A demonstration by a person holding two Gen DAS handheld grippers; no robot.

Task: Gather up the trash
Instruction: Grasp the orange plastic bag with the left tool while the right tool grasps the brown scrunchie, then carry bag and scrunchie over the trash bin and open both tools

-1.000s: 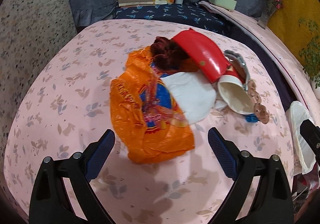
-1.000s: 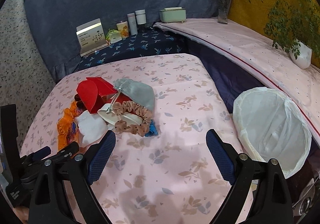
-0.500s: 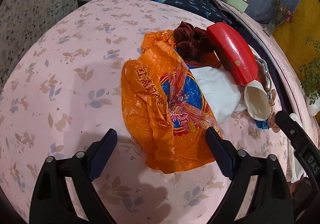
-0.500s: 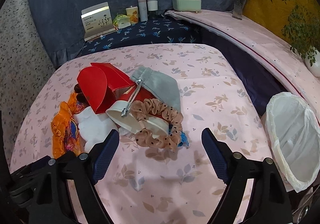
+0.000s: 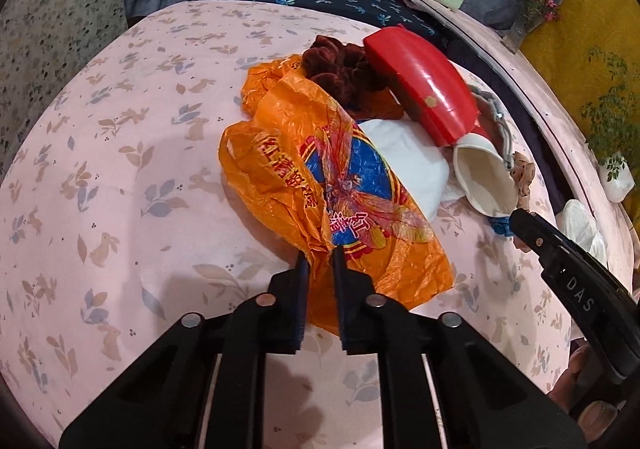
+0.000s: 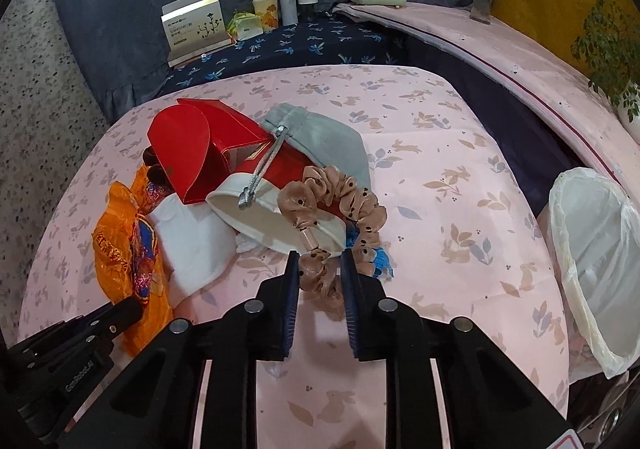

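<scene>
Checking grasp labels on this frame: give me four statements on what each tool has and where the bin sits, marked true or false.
1. The left tool is clamped on the orange plastic bag. True.
2. The right tool is closed on the red box. False: it pinches the tan dotted scrunchie; the red box lies untouched.
3. The white-lined bin is off the bed's right edge. True.
4. The grey pouch is inside the bin. False: the grey pouch lies on the bedsheet.

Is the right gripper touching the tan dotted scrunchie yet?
Touching. In the right wrist view the right gripper has just closed, and both pads pinch the tan dotted scrunchie bunched between them.
</scene>
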